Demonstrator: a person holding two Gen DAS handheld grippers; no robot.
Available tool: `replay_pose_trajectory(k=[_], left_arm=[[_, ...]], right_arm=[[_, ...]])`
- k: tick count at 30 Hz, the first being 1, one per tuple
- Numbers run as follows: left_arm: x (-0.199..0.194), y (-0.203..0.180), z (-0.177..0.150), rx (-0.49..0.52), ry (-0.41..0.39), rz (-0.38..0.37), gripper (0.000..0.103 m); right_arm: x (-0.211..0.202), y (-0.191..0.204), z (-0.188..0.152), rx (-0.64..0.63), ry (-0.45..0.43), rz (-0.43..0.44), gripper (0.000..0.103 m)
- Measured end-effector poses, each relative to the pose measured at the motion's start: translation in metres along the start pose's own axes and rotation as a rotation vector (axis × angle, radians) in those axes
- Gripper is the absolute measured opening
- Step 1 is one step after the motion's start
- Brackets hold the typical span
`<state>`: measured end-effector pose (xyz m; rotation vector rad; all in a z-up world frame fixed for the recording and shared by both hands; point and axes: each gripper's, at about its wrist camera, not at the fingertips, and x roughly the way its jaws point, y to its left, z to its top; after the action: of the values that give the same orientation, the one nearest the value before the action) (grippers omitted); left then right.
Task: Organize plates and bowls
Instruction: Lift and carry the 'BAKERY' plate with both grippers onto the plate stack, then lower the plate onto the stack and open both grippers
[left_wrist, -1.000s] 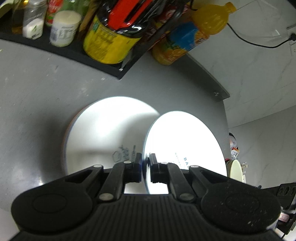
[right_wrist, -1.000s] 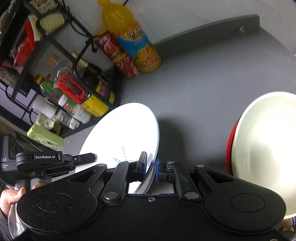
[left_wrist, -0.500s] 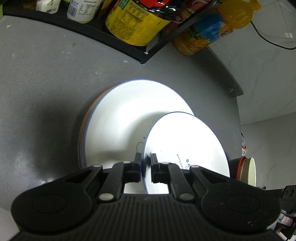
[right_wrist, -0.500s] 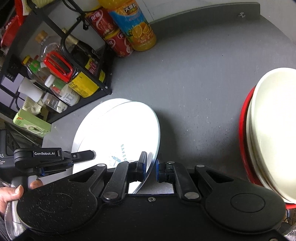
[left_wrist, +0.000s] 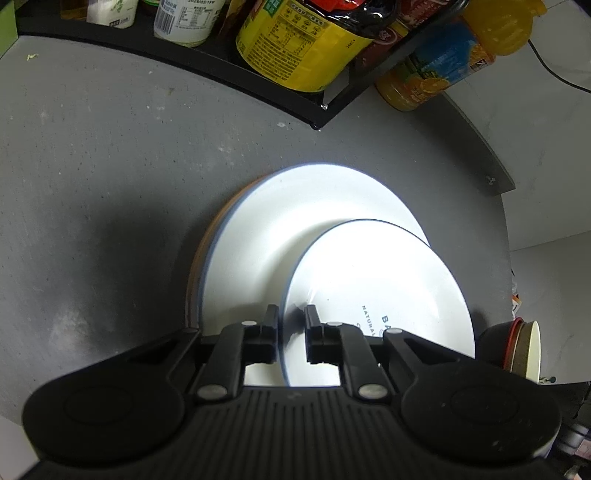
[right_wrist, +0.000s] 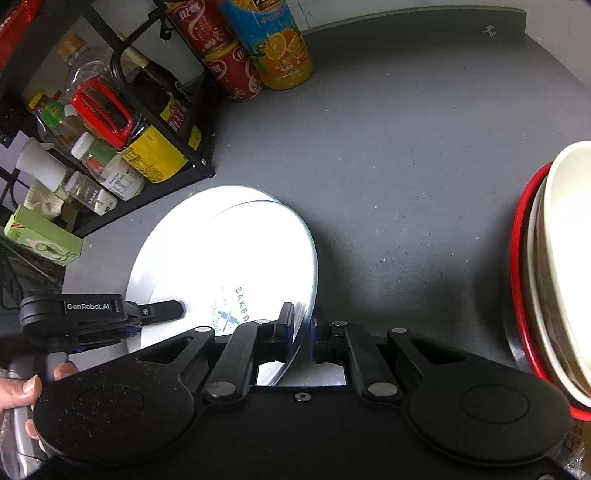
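Note:
A small white plate with a blue rim (left_wrist: 376, 295) lies on a stack of larger white plates (left_wrist: 295, 221) on the grey counter. My left gripper (left_wrist: 290, 325) has its jaws apart on either side of the small plate's near rim. My right gripper (right_wrist: 303, 325) also has its jaws apart around the same plate (right_wrist: 258, 258) at its other edge. The left gripper (right_wrist: 177, 308) shows in the right wrist view at the plate's left edge. Stacked bowls, red outside and cream inside (right_wrist: 554, 266), stand to the right; they also show in the left wrist view (left_wrist: 524, 347).
A black rack (left_wrist: 258, 74) with jars and bottles stands behind the plates. An orange juice bottle (right_wrist: 273, 44) and red cans (right_wrist: 221, 55) stand beside it. A raised dark edge (left_wrist: 491, 162) bounds the counter at the back right.
The small plate has come down flat onto the larger plates. Both grippers' jaws have opened a little and no longer pinch its rim.

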<state>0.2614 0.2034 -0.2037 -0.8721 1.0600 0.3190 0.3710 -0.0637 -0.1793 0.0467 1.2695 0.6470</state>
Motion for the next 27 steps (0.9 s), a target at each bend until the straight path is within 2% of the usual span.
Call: replay_pose_trajectory(k=[4,6,8,10,13,15,22,27], left_arm=[[-0.006,-0.004,0.003,0.017,-0.002,0.064,0.011],[-0.012,-0.004,0.005,0.012,0.000,0.051,0.014],[-0.018,-0.003,0.008,0.000,0.002,0.047,0.026],[-0.027,-0.003,0.011,0.002,-0.025,0.054,0.045],[-0.038,-0.004,0.013,0.007,-0.050,0.041,0.056],[-0.042,-0.006,0.013,0.020,-0.060,0.045,0.057],[-0.049,-0.012,0.013,0.083,-0.116,0.127,0.064],[-0.031,-0.003,0.012,0.060,-0.084,0.149,0.065]], right_arm=[[0.002,0.001,-0.001,-0.004,0.003,-0.002,0.007],[0.004,0.001,-0.001,0.003,0.010,-0.008,0.008],[0.005,0.000,-0.001,0.011,0.010,-0.004,0.008],[0.006,0.001,-0.001,0.007,0.004,-0.007,0.008],[0.007,0.000,-0.001,0.011,0.002,-0.005,0.008],[0.008,0.000,-0.001,0.012,0.001,-0.005,0.008],[0.010,0.001,0.000,0.012,0.007,-0.014,0.009],[0.013,0.001,0.000,0.011,0.012,-0.013,0.010]])
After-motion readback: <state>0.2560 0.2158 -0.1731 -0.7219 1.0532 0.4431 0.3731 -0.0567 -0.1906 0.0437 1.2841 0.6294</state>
